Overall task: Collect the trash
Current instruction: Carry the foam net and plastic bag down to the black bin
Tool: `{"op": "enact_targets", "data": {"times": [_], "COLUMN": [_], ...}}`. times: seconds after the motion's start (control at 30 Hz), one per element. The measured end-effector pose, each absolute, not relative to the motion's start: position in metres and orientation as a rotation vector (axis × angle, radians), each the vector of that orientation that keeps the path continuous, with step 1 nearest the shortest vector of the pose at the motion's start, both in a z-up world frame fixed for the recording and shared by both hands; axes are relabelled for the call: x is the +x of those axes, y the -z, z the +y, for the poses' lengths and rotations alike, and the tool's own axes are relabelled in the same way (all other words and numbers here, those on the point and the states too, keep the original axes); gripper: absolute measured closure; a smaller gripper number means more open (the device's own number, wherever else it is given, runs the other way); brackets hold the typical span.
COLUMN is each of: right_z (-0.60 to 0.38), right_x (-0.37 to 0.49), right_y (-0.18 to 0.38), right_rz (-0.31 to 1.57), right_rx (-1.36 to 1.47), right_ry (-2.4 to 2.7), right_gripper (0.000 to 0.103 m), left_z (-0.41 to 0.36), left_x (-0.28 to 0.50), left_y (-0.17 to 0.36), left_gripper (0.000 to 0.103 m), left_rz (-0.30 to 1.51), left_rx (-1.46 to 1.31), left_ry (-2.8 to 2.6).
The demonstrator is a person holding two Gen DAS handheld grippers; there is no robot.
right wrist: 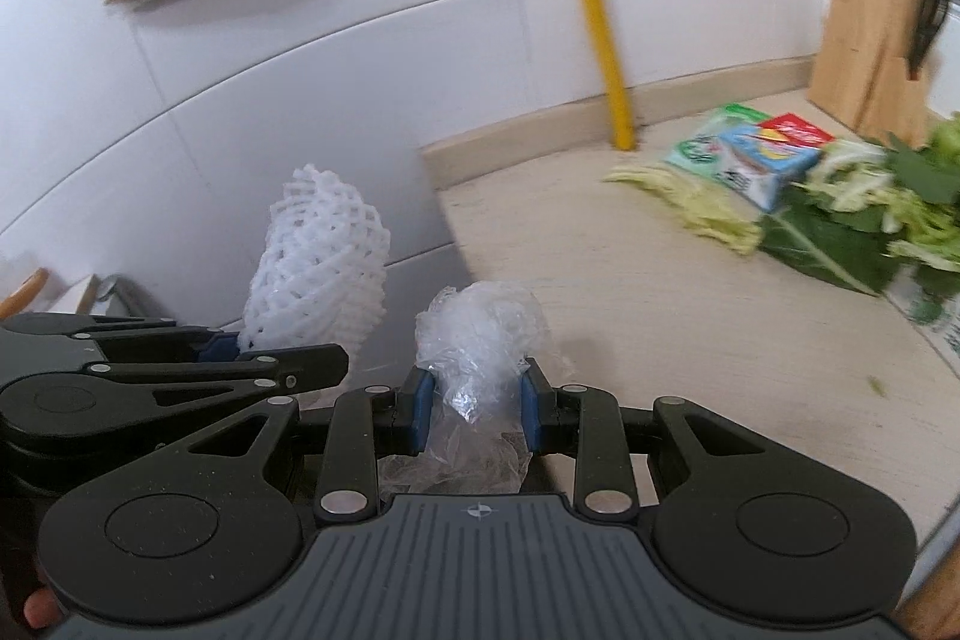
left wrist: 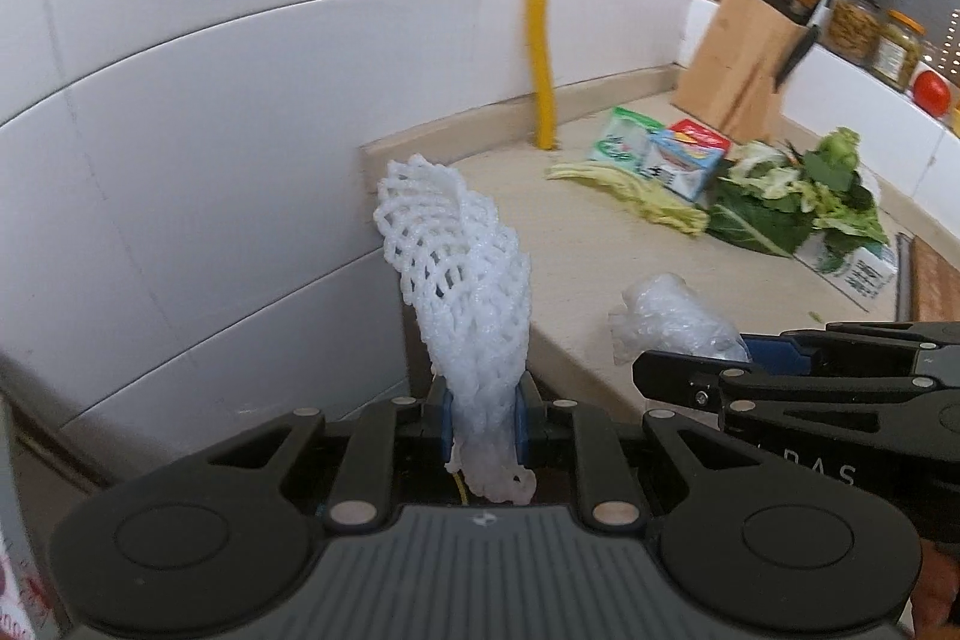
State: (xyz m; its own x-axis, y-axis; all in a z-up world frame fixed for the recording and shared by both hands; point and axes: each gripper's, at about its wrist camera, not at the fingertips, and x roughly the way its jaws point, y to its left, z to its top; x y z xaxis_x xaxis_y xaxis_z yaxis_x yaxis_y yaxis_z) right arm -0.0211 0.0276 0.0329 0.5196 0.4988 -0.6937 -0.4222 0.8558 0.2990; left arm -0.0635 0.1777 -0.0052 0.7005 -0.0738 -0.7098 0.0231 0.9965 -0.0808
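Left gripper (left wrist: pixel 485 421) pinching a white foam fruit net (left wrist: pixel 459 280), right gripper (right wrist: pixel 474 406) clamping crumpled plastic wrap (right wrist: pixel 477 340), both clear of the countertop (right wrist: pixel 630 292); firm grips should prevent drops.

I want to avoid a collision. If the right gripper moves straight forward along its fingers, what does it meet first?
Probably the beige countertop: the right gripper, shut on crumpled clear plastic, points down at its bare near part. The vegetable scraps lie farther right, off that line. Depth is uncertain.
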Motion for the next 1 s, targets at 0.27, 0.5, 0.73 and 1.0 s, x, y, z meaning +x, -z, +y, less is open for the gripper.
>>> {"op": "enact_targets", "data": {"times": [0.27,0.5,0.73,1.0], "right_z": [0.06,0.089,0.113,0.14], "right_x": [-0.024,-0.024,-0.021,0.004], "right_y": [-0.028,-0.014,0.005,0.033], "right_rz": [0.881,0.91,0.954,1.035], "right_rx": [0.08,0.067,0.056,-0.012], "right_ry": [-0.632,-0.667,-0.68,-0.733], "right_gripper": [0.067,0.067,0.067,0.067], "left_z": [0.205,0.227,0.247,0.255], "left_x": [-0.078,-0.086,-0.087,-0.072], "left_y": [0.013,0.027,0.053,0.079], "left_gripper": [0.088,0.088,0.088,0.088], "left_rz": [0.8,0.836,0.911,0.991], "left_rx": [-0.083,-0.095,-0.127,-0.173], "left_ry": [-0.022,-0.059,-0.105,-0.196]}}
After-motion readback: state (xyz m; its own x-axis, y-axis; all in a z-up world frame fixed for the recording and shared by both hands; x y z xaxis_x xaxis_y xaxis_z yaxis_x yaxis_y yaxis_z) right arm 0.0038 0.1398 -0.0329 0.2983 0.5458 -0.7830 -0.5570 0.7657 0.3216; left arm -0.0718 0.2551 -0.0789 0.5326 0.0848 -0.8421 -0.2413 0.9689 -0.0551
